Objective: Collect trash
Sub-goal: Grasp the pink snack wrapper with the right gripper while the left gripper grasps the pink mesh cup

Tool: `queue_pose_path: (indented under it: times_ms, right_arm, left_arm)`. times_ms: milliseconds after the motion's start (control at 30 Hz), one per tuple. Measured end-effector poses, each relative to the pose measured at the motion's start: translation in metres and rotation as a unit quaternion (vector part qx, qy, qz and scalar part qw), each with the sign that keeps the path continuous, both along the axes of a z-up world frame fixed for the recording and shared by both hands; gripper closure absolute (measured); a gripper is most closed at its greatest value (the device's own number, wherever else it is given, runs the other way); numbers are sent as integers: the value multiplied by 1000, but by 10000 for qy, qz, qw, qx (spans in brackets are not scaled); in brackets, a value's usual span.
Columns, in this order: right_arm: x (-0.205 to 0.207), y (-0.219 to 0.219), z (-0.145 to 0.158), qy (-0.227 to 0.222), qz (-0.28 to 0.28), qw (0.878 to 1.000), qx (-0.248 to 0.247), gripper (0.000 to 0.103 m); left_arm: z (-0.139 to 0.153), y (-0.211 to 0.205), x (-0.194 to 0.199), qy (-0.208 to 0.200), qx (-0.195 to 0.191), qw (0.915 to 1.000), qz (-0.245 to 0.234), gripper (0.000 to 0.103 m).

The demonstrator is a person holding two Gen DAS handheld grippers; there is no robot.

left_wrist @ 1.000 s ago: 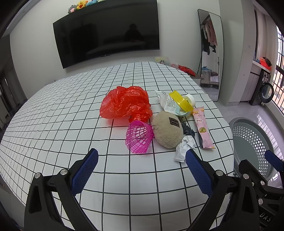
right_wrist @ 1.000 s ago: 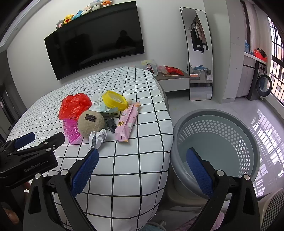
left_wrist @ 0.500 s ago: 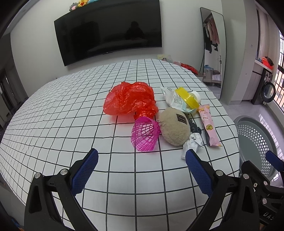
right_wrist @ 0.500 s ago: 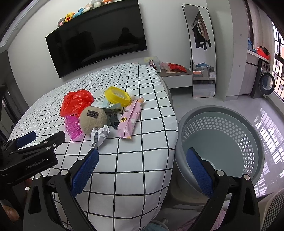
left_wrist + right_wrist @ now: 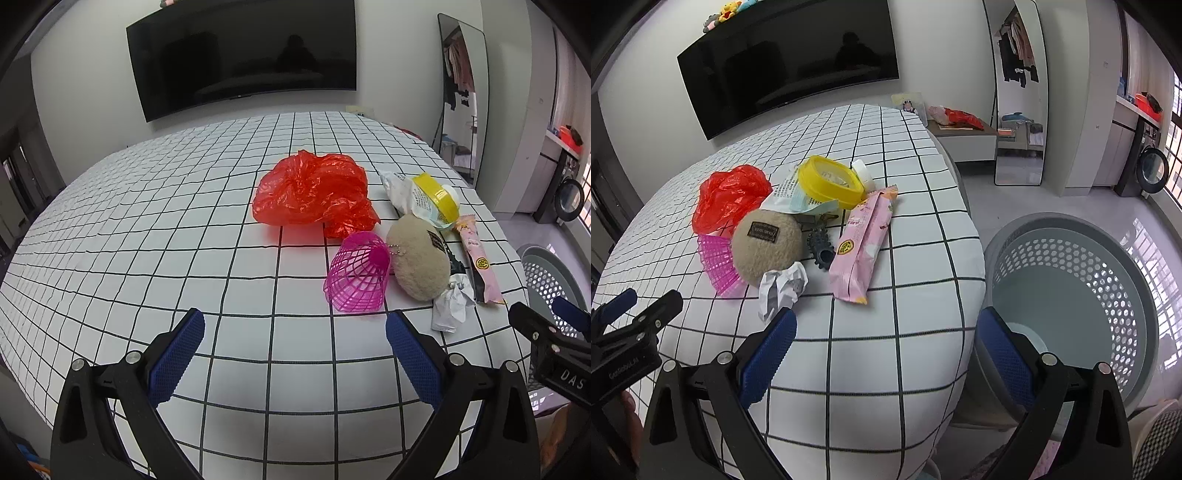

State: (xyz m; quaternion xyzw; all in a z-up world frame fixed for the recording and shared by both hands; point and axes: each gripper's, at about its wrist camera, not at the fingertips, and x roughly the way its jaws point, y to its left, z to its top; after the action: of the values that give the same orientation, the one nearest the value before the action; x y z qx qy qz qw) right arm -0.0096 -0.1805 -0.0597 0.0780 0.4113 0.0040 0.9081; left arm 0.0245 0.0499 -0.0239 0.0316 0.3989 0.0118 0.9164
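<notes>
Grid-cloth table (image 5: 905, 258) is carrying the trash pile near its right edge; crumpled paper (image 5: 781, 290) is lying just ahead-left of the right gripper (image 5: 884, 354), nearer than the left gripper (image 5: 293, 354) (both gaping, empty), basket (image 5: 1071, 295) sitting right

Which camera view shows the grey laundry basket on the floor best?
The right wrist view shows it best: the grey basket appears nearly whole, with its perforated wall and inside visible beside the bed. The left wrist view shows only part of its rim at the far right edge, partly hidden by the right gripper.
</notes>
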Motion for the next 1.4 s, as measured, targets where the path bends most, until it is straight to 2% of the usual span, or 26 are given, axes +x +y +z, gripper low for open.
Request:
queue_pose_path:
  times_ms: [267,633,700,767,833,900,967,1033,1400]
  right_arm:
    - [52,2,-5,319,-76,9992,-215,9]
    - [79,7,-19,547,-200,9964,-609,10]
    - [82,7,-20,568,-176,9962,-638,19]
    - [86,9,-24,664,-110,9956,-650,34]
    - [88,8,-24,612,-84,9961,-632,36]
    - [87,11,-23,603,-8,9962,-629,45]
    - [86,14,-21,578,60,9961,-658,63]
    - [85,15,-20,568,110,9960,-687,76]
    - [47,-1,-7,356,31,9991,-219,79]
  left_arm:
    - [-6,9,16,153,-43,9998,76,6]
    - [-10,9,26,232,-114,9997,-9,6]
    - [-11,8,27,235,-114,9997,-32,6]
    - [-11,7,28,238,-118,9996,-36,6]
    - [-11,7,28,244,-123,9996,-34,6]
    - [-11,6,29,253,-120,9996,-31,6]
    - [-12,6,31,272,-127,9995,-28,6]
    - [-13,6,31,282,-136,9995,-23,6]
    - [-14,1,26,329,-429,9980,-314,6]
